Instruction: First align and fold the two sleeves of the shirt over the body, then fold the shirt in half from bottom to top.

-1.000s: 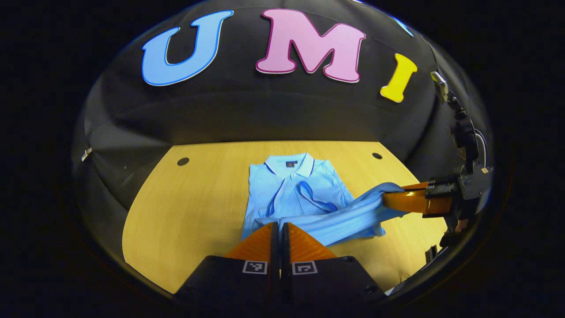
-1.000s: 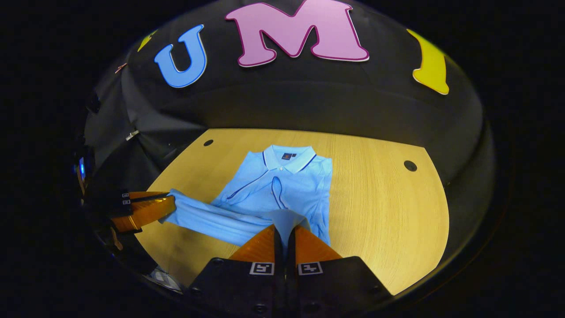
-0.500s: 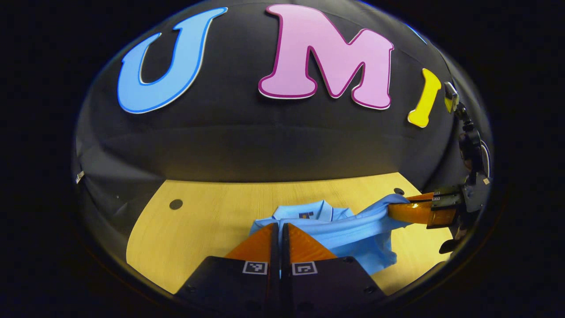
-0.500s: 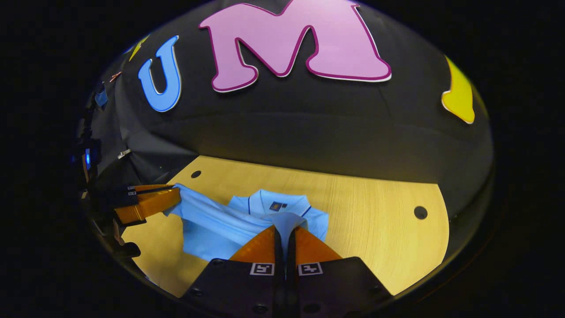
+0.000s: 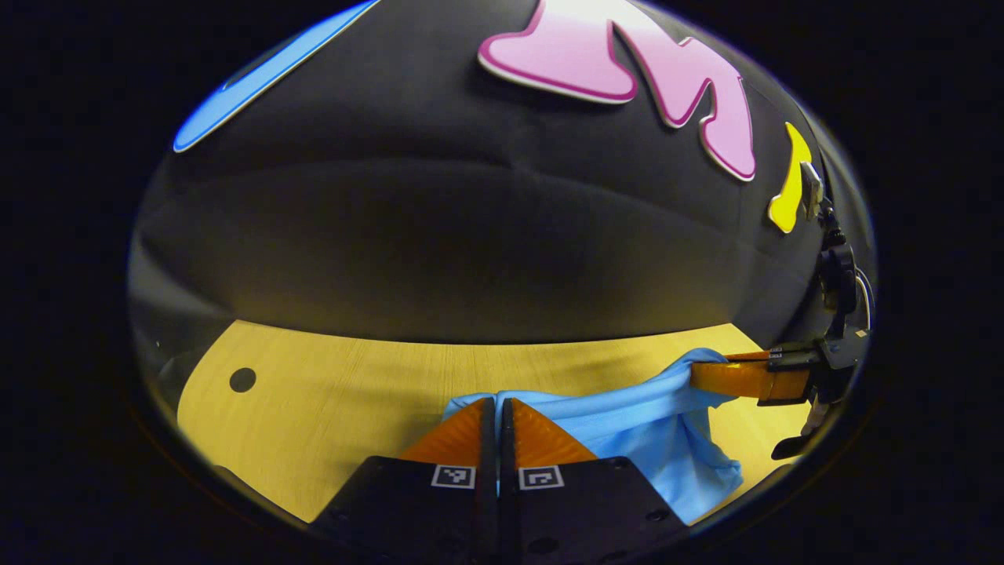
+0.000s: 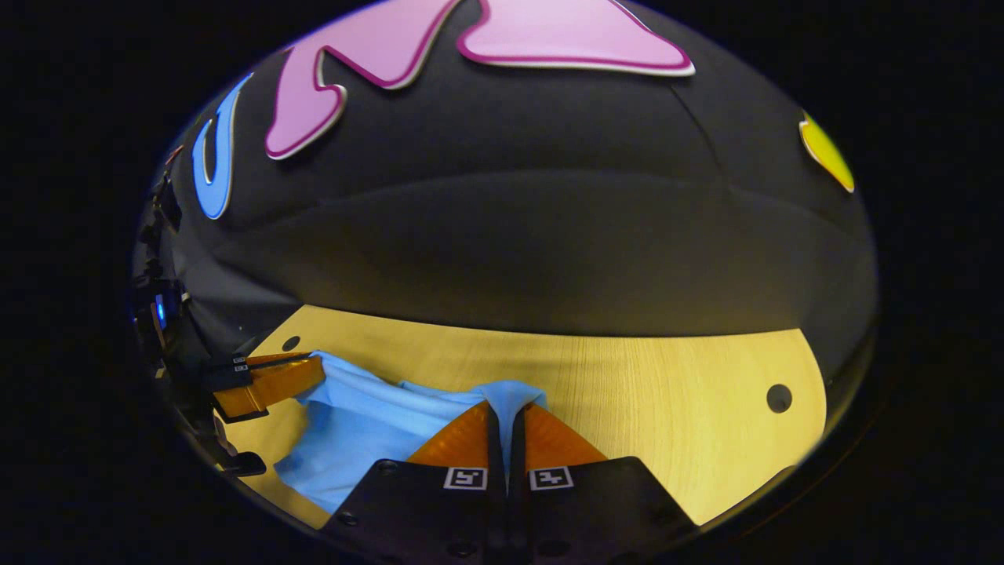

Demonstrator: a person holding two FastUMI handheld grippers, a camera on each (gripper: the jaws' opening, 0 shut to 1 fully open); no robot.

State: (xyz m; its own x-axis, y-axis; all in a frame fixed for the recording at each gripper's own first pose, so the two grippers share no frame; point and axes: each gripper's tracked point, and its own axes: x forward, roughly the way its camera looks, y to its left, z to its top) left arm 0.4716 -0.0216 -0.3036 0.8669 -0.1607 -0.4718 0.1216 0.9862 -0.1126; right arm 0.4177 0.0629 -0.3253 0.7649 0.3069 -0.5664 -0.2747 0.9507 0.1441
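A light blue polo shirt (image 5: 651, 428) lies on the wooden table (image 5: 353, 384), its bottom hem lifted and stretched between both grippers. My left gripper (image 5: 496, 404) is shut on one hem corner at the bottom of the left gripper view. The right gripper (image 5: 706, 375) shows there at far right, pinching the other corner. In the right gripper view my right gripper (image 6: 506, 408) is shut on a fold of the shirt (image 6: 353, 424), and the left gripper (image 6: 310, 373) holds the cloth at far left. The collar and sleeves are hidden under the raised hem.
The table (image 6: 667, 392) has round holes near its corners (image 6: 779, 398) (image 5: 242, 380). The black booth wall rises close behind the table's far edge. Bare wood lies to the left of the shirt in the left gripper view and to its right in the right gripper view.
Both grippers have carried the hem forward, toward the collar end and the back wall. The collar and folded sleeves, visible earlier, are now covered by the lifted cloth.
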